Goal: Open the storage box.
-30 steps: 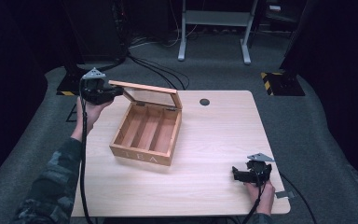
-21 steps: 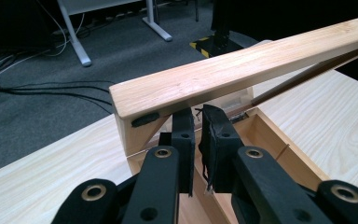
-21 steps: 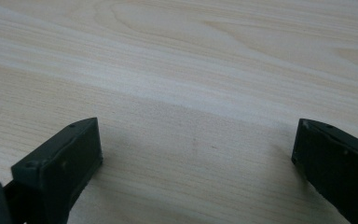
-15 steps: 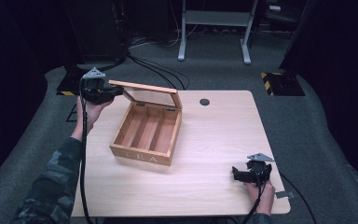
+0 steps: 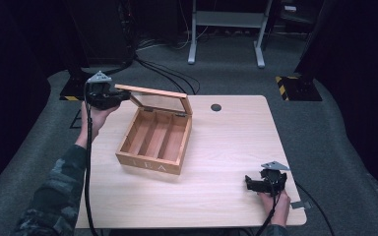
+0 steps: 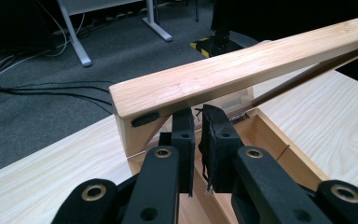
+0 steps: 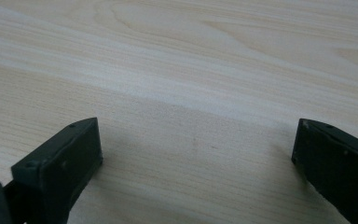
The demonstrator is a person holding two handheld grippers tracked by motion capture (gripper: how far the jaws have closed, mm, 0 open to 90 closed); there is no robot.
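Observation:
A wooden tea box (image 5: 150,164) with three empty compartments stands left of the middle of the table (image 5: 226,142). Its glazed lid (image 5: 152,93) stands raised at the back. My left gripper (image 5: 120,97) is shut at the lid's left top corner. In the left gripper view the gripper (image 6: 199,116) has its tips tucked under the lid's top rail (image 6: 242,70), and I see nothing between the jaws. My right gripper (image 5: 250,183) rests low at the table's front right. Its jaws stand wide open (image 7: 196,140) over bare tabletop (image 7: 191,56).
A round black grommet (image 5: 216,107) sits in the table near its far edge. Behind the table are a grey desk frame (image 5: 226,29), floor cables (image 5: 162,73) and a yellow-and-black striped base (image 5: 295,81). Cables trail from both grippers.

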